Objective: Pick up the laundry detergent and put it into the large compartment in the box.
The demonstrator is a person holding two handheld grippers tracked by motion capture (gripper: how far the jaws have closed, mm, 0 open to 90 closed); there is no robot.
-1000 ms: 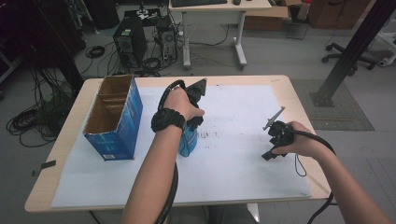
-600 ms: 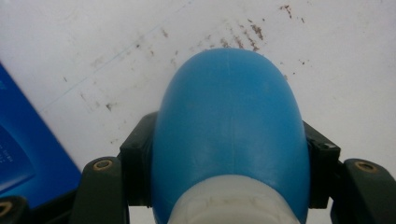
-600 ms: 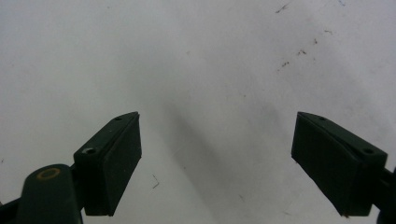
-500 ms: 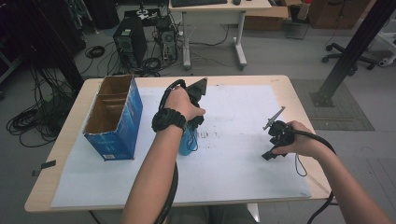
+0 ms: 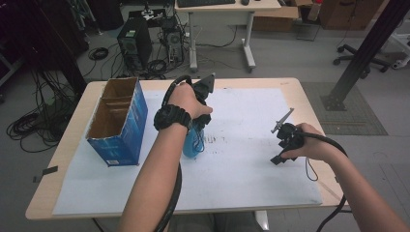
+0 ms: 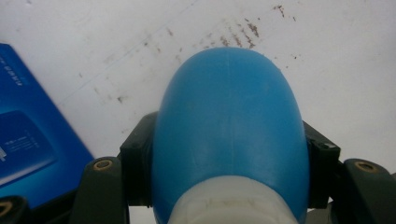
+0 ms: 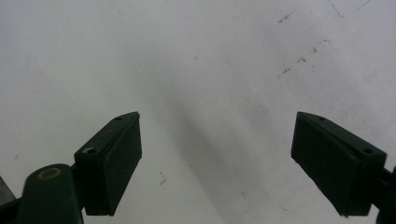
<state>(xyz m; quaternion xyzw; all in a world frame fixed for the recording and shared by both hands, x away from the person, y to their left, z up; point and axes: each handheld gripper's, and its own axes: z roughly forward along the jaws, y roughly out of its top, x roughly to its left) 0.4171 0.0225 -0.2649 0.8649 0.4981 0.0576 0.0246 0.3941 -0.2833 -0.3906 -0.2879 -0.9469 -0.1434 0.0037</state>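
On the white-papered desk (image 5: 251, 174), mid-desk, the left gripper (image 5: 196, 128) clamps the blue bottle (image 6: 229, 135); lift it straight, clear of the box (image 5: 118, 121). The right gripper (image 7: 217, 163) gapes idle.

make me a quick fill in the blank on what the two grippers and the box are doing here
1. The left gripper has its fingers closed on a ____ bottle.
2. The right gripper has its fingers ____ with only white paper between them.
3. The blue cardboard box stands with its top ____.

Missing words: blue; open; open
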